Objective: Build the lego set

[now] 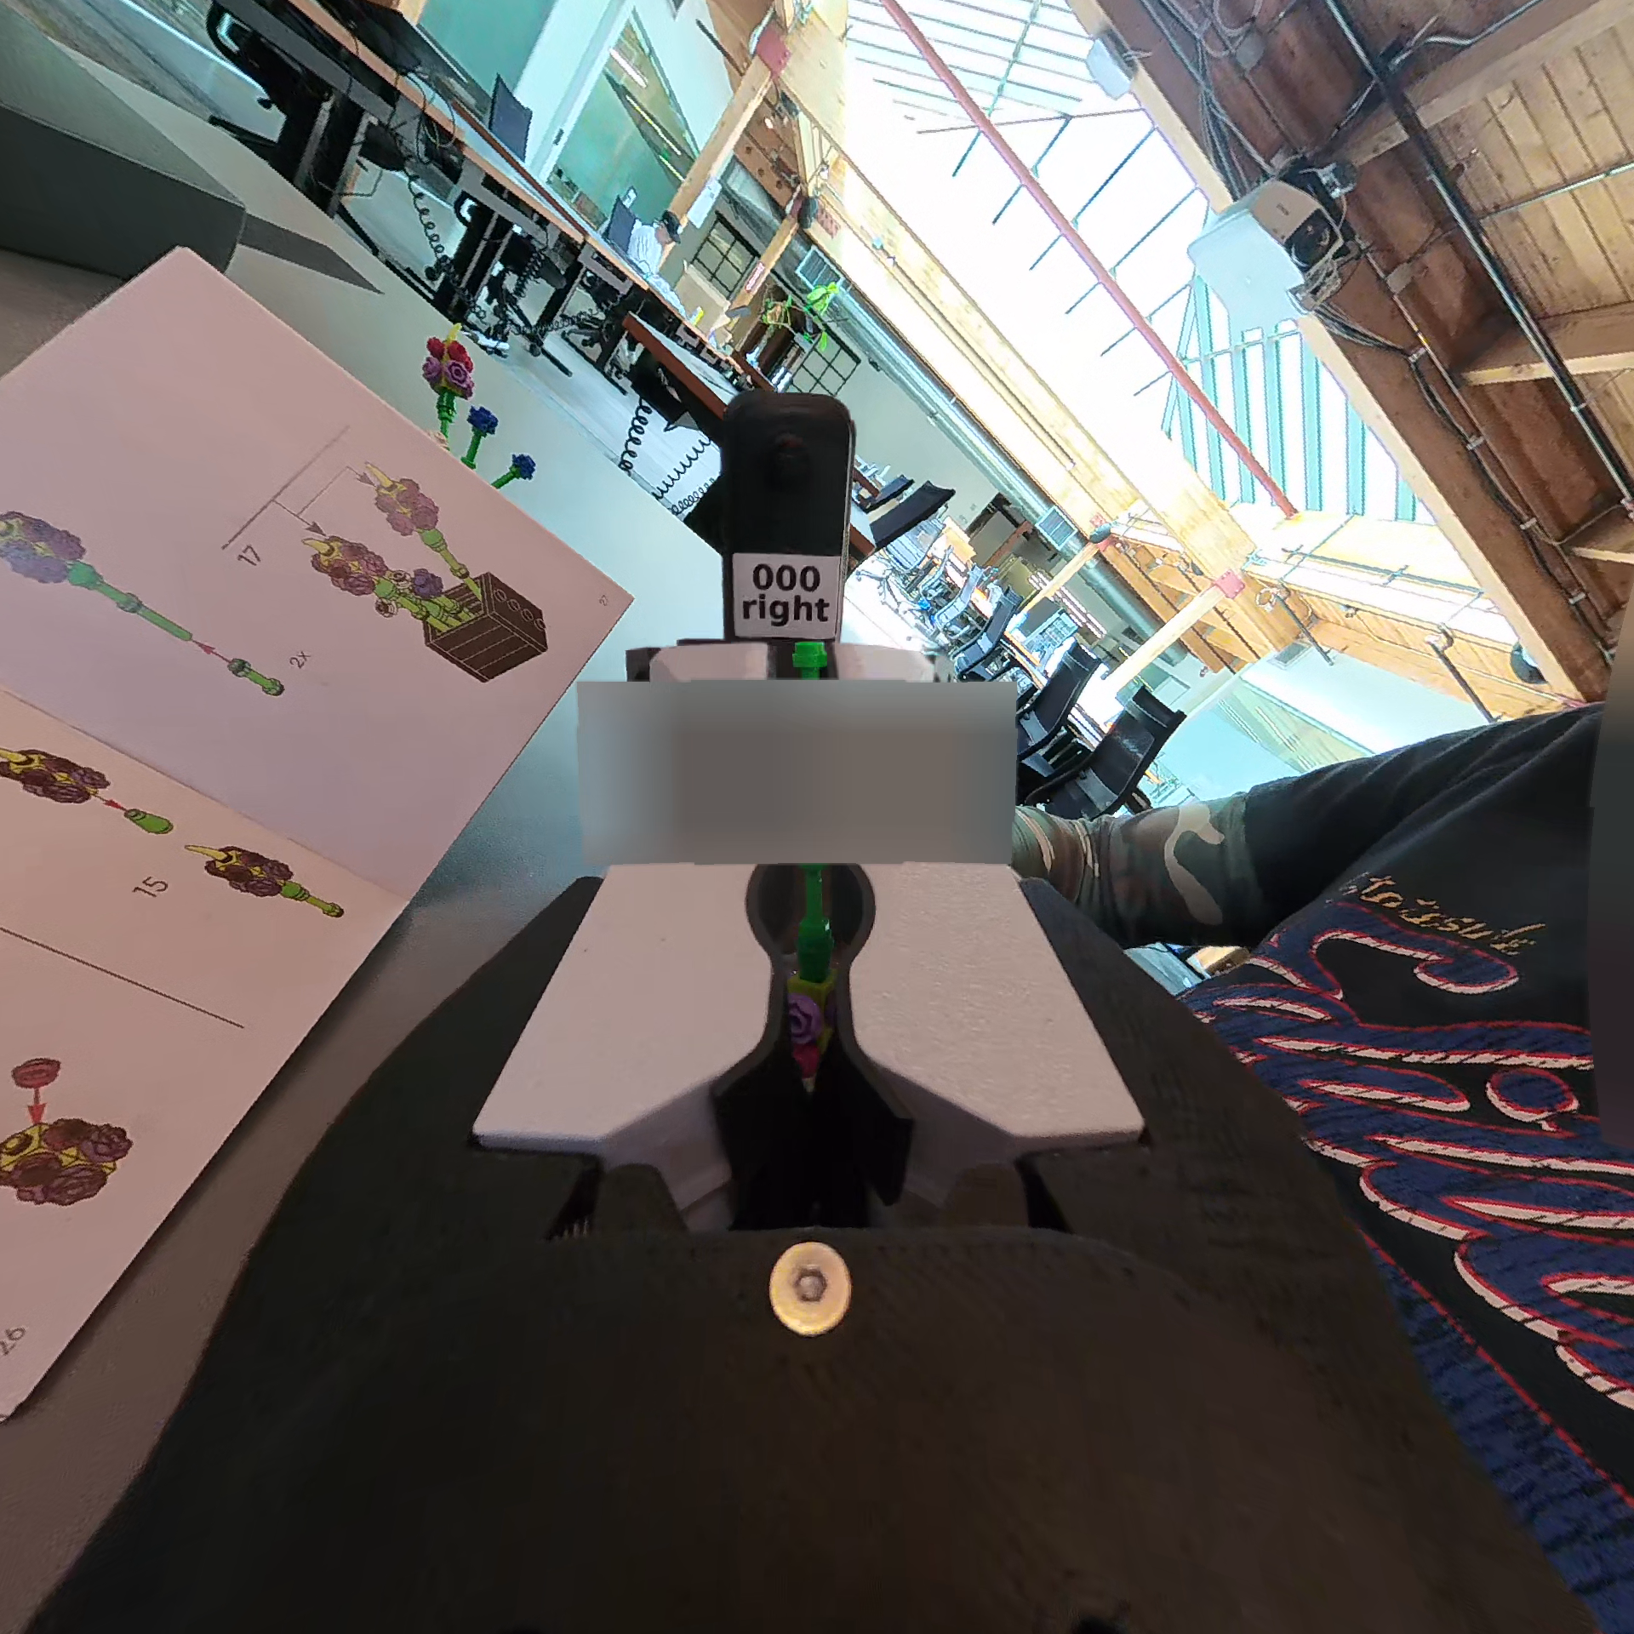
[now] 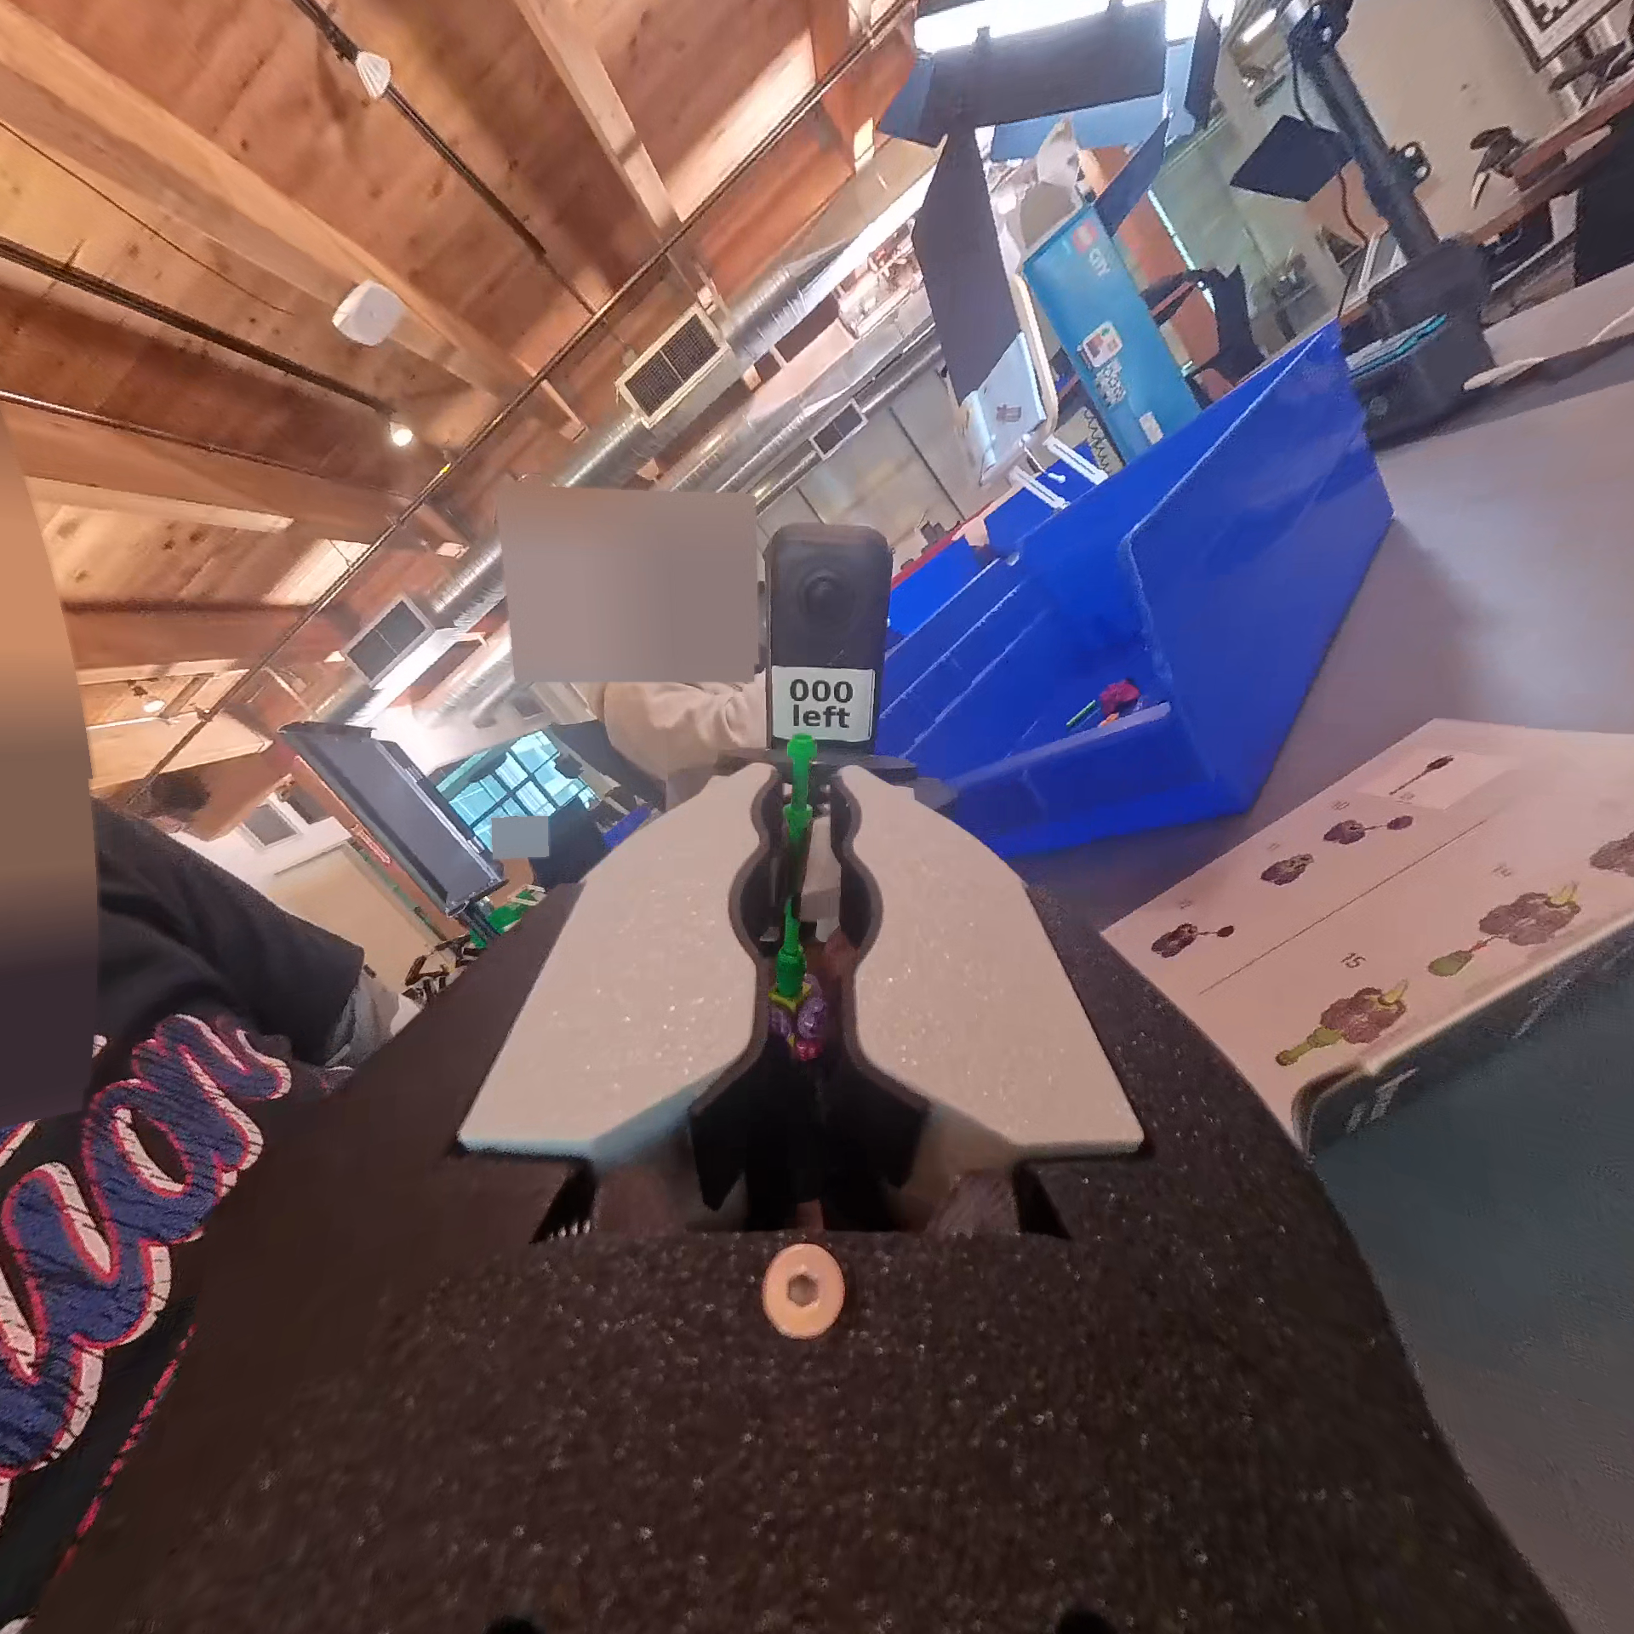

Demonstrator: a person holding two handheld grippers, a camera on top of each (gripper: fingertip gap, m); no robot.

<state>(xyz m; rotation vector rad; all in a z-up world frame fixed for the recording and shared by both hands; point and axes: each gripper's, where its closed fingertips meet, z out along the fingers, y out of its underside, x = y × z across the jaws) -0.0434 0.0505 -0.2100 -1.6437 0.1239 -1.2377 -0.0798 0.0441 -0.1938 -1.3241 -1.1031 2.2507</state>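
While both wrist views tilt up toward a timber ceiling, the left tongs [image 1: 809,893] and right tongs [image 2: 800,796] face each other, each pressed together on the same green lego flower stem [image 1: 812,942], which has purple and pink blossoms. Left of the stem, an open instruction booklet [image 1: 265,707] lies on the grey table [image 1: 530,416], with finished lego flowers [image 1: 460,398] beyond it. A blue bin [image 2: 1238,575] stands behind the booklet. Each far tongs carries a white printed label.

Stem [image 1: 814,893] partly hidden between the fingers [image 1: 654,999].
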